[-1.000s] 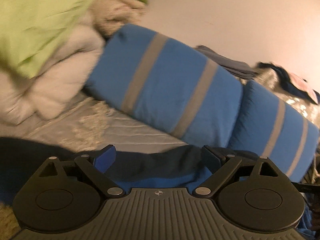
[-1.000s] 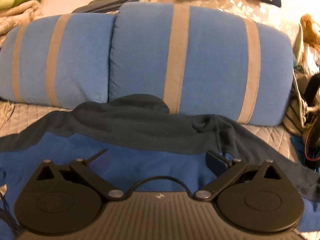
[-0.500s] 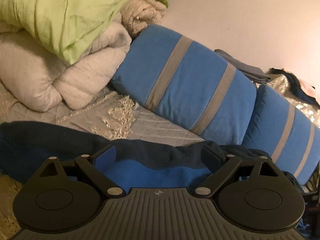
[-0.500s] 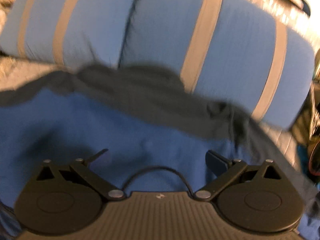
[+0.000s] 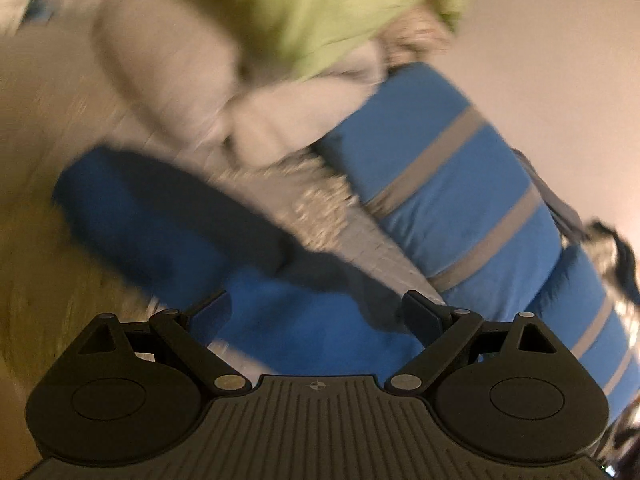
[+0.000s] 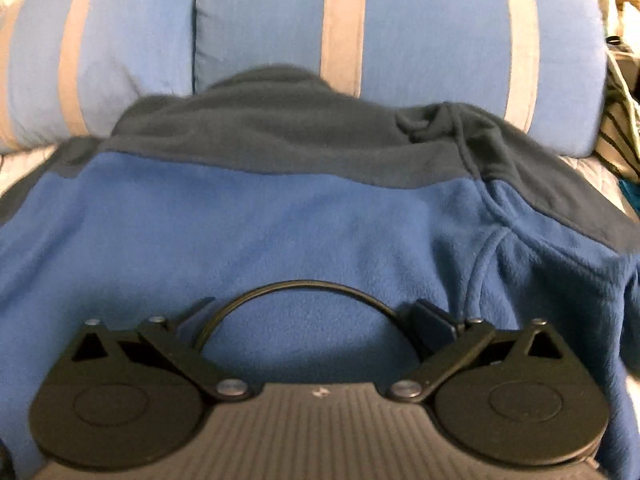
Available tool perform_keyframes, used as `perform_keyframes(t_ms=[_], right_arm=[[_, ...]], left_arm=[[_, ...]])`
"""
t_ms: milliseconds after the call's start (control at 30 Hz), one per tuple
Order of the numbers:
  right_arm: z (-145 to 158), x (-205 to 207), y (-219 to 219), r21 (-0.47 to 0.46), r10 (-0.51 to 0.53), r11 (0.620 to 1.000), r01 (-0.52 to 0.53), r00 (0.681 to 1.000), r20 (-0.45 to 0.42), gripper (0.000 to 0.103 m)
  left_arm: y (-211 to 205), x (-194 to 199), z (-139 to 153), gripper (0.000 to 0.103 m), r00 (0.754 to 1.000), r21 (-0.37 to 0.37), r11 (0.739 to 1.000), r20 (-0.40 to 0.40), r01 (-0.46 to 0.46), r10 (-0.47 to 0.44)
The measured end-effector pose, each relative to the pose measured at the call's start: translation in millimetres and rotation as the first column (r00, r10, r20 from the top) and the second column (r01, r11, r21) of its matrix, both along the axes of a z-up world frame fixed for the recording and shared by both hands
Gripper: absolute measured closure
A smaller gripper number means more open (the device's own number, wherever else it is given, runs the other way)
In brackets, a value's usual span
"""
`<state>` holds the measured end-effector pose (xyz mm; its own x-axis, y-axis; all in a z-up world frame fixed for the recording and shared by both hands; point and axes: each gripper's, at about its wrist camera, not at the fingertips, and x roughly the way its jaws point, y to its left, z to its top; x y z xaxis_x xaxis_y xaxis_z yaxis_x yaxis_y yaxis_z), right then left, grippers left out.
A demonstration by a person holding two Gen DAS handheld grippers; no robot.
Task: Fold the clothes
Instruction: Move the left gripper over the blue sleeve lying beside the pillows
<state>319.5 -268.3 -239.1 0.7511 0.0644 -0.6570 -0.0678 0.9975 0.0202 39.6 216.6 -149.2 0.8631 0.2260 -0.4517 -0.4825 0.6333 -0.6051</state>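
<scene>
Right wrist view: both tongs (image 6: pixel 316 316) gape wide, empty, above the soft, limp fleece pullover (image 6: pixel 280 224); likely best pinched at a shoulder seam (image 6: pixel 486 196).

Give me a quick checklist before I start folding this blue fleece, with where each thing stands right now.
1. Left tongs open: ok, jaws wide apart.
2. Right tongs open: ok, nothing gripped.
3. Fleece spread with its back facing up: ok, though its lower hem is out of view.
4. Left sleeve laid out to the side: ok, but the left wrist view is blurred.
5. Fleece clear of the striped pillows: not ok, the dark collar overlaps them.
6. Right shoulder smooth: not ok, fabric is bunched there.
</scene>
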Motion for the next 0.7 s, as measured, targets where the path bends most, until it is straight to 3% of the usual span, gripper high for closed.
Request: perform_keyframes(t_ms=[100,200,433,700], right_arm=[[0,3,-1,-0.005,0.0,1.0,0.0,1.0,-0.003,0.0],[-1,4,-1,-0.004,0.0,1.0,0.0,1.0,-0.003,0.0],[-1,6,0,-0.005,0.0,1.0,0.0,1.0,-0.002,0.0],[-2,4,0,-0.005,0.0,1.0,0.0,1.0,0.0,0.0]], left_arm=[[12,-7,-20,0.01,0.999,-0.138,0.99,-0.007,-0.036,0.036],[20,-17,-37,0.01,0.994,-0.254,0.962,0.007,-0.103,0.108],[31,-38,-67,0.01,0.964,-0.48,0.851,0.04,-0.212,0.263],[30,-36,-67,0.01,0.967,-0.444,0.871,0.038,-0.209,0.251]])
